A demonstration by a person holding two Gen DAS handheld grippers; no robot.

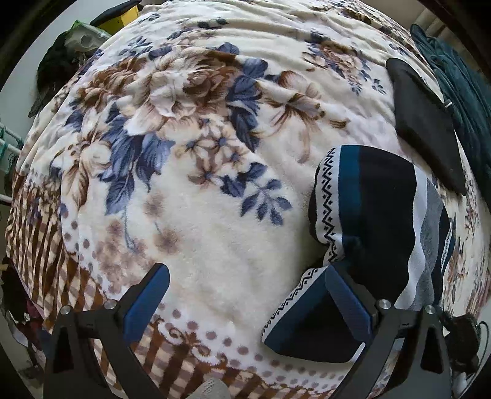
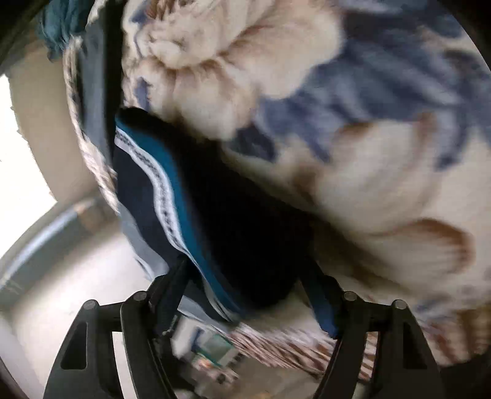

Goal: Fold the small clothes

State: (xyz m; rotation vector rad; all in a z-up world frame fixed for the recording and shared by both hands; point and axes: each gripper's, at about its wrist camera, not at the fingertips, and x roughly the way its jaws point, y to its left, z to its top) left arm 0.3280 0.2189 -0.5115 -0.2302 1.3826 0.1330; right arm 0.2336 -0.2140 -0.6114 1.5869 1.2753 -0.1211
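A striped garment (image 1: 383, 214) in navy, teal, white and grey with a zigzag trim lies folded on the floral blanket (image 1: 199, 214) at the right. One folded corner of the garment (image 1: 307, 322) rests on the blanket just inside the right finger (image 1: 346, 297) of my left gripper (image 1: 248, 285). That gripper hangs above the bed, points almost straight down and is wide open, holding nothing. The right wrist view is blurred. There the same garment (image 2: 214, 214) fills the gap of my right gripper (image 2: 245, 273) and touches both fingers, whose tips are hidden in the cloth.
A flat black item (image 1: 423, 122) lies behind the garment, with dark teal cloth (image 1: 460, 92) at the bed's far right edge. A yellow box (image 1: 122, 18) and dark clothes (image 1: 55, 67) sit beyond the far left corner. A blurred box (image 2: 208, 346) stands on the floor.
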